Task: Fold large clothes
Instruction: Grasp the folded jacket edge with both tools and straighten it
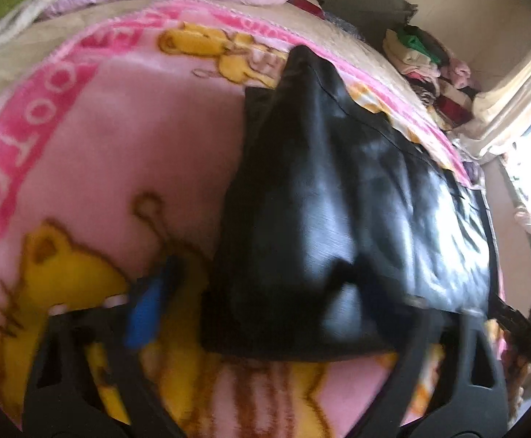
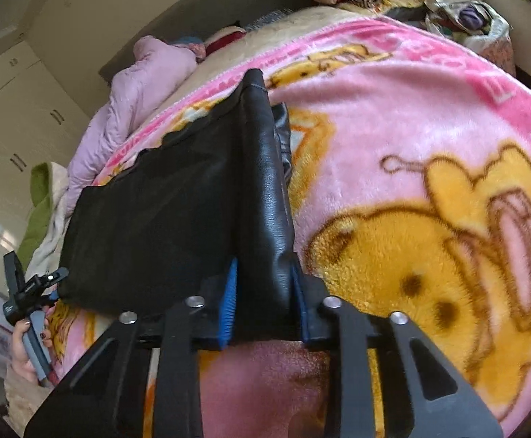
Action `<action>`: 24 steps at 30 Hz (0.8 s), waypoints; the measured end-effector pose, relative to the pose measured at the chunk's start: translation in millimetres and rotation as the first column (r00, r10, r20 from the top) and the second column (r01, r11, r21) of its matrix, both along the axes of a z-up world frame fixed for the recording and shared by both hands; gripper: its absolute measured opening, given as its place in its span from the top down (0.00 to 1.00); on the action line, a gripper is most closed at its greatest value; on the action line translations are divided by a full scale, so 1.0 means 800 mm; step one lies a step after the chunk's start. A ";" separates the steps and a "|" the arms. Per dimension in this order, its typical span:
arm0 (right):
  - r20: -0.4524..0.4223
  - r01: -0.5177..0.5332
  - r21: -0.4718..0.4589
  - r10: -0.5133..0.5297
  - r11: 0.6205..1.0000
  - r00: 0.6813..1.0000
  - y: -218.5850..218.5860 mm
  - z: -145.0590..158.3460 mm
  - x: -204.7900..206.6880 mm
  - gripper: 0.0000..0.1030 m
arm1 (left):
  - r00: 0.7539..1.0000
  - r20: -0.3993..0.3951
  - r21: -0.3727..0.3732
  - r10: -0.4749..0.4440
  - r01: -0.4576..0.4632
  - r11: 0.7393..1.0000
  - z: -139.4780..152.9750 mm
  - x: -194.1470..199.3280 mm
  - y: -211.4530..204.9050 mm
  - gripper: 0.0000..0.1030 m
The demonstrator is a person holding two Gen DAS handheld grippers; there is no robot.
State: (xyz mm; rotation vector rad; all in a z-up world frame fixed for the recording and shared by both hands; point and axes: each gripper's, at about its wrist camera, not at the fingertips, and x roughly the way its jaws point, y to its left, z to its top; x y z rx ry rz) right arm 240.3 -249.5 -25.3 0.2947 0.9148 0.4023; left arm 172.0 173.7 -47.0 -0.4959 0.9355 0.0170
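The left gripper (image 1: 265,292) was blurred and its right finger hidden behind the black leather garment (image 1: 338,189) — its jaws stood apart, contact unclear. On the pink cartoon blanket (image 2: 393,138), a raised fold was pinched between the right gripper (image 2: 263,292) pads — narrowly set.

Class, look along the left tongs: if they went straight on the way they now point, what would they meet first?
Most likely the black leather-look garment, whose near edge already lies between the left tongs. Past it is only the pink fleece blanket with yellow bears. The picture is blurred, so the depth is uncertain.
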 end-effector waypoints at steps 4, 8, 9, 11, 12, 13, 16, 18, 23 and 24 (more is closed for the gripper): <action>0.022 -0.007 -0.051 0.008 0.999 1.000 0.003 0.004 0.006 0.78 | 1.000 0.002 0.122 -0.019 0.018 0.992 0.010 -0.007 -0.028 0.49; 0.012 0.004 -0.058 -0.004 0.998 1.000 -0.008 0.002 0.019 0.78 | 0.999 0.002 0.145 -0.034 0.034 0.989 0.019 -0.017 -0.049 0.51; 0.009 0.009 -0.058 -0.009 0.998 1.000 -0.011 0.002 0.021 0.78 | 0.999 0.001 0.151 -0.042 0.041 0.988 0.020 -0.019 -0.054 0.51; 0.003 0.016 -0.052 -0.016 0.999 1.000 -0.017 -0.001 0.025 0.78 | 0.999 -0.001 0.161 -0.051 0.050 0.986 0.022 -0.020 -0.062 0.51; -0.001 0.013 -0.051 -0.014 0.999 1.000 -0.018 -0.002 0.025 0.78 | 0.999 0.001 0.173 -0.047 0.046 0.984 0.023 -0.021 -0.064 0.51; 0.002 0.014 -0.057 -0.014 0.998 1.000 -0.016 -0.002 0.022 0.78 | 0.999 0.004 0.180 -0.047 0.046 0.983 0.024 -0.022 -0.064 0.51; 0.020 0.017 -0.104 -0.015 0.994 1.000 -0.009 0.001 0.017 0.75 | 0.999 0.000 0.168 -0.043 0.042 0.985 0.024 -0.022 -0.064 0.50; 0.029 0.025 -0.136 -0.022 0.990 0.999 -0.004 0.004 0.015 0.71 | 0.999 -0.001 0.170 -0.043 0.043 0.985 0.024 -0.022 -0.062 0.50; 0.045 0.037 -0.174 -0.029 0.984 0.999 0.000 0.008 0.011 0.65 | 0.999 -0.006 0.181 -0.042 0.042 0.983 0.023 -0.021 -0.060 0.49; 0.047 0.039 -0.168 -0.032 0.985 0.998 -0.001 0.010 0.010 0.62 | 0.999 -0.006 0.182 -0.041 0.042 0.982 0.024 -0.019 -0.061 0.48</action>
